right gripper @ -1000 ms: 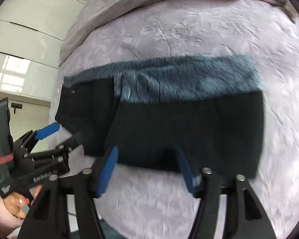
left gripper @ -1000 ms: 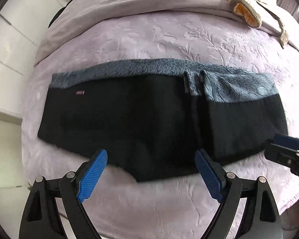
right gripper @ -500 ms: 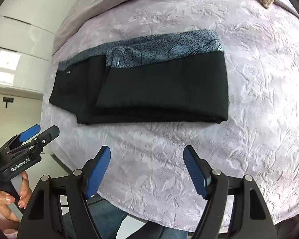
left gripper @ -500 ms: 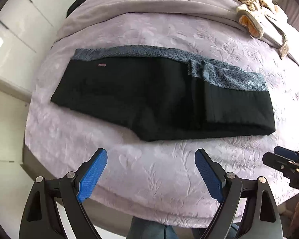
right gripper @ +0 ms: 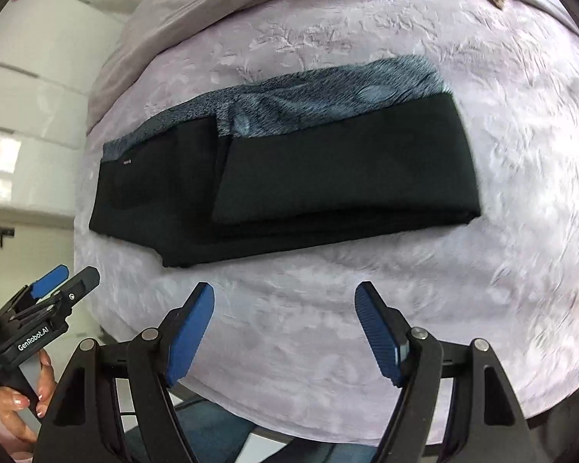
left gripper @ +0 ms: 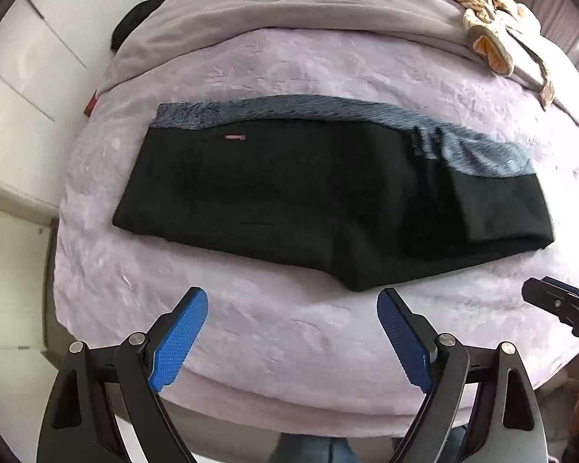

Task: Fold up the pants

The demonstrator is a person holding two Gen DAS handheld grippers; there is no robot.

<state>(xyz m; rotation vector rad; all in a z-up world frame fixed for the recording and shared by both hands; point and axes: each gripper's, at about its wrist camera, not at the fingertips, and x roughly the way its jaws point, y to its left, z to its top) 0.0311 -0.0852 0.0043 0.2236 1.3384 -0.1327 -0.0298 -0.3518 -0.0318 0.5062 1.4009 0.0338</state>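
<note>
In the left wrist view the blue pads [left gripper: 179, 337] of the left gripper [left gripper: 291, 341] are spread wide with nothing between them, held above bare bedspread [left gripper: 289, 332] just near of the garment. The right gripper [right gripper: 283, 332] is likewise wide apart and empty, with only the quilted cover seen between its fingers [right gripper: 378, 337].

The black pants [left gripper: 289, 200] are laid across the middle of the bed, the grey patterned waistband [left gripper: 297, 106] along the far edge. One end is seen doubled over onto the rest at the right, so a first fold is judged done and both tools are clear of the cloth.

A further fold is judged to be the next step: the unfolded left end would need to be gripped at its near and far corners and carried rightward over the doubled part, edges kept aligned so the stack is not skewed.

The folded flap's layered near edge [right gripper: 328, 220] is shown clearly only in the right wrist view, along with the person's hand [right gripper: 23, 397] holding the left tool. Only the left wrist view shows the knitted beige items [left gripper: 482, 19] at the far right and the small red tag [left gripper: 234, 137].
</note>
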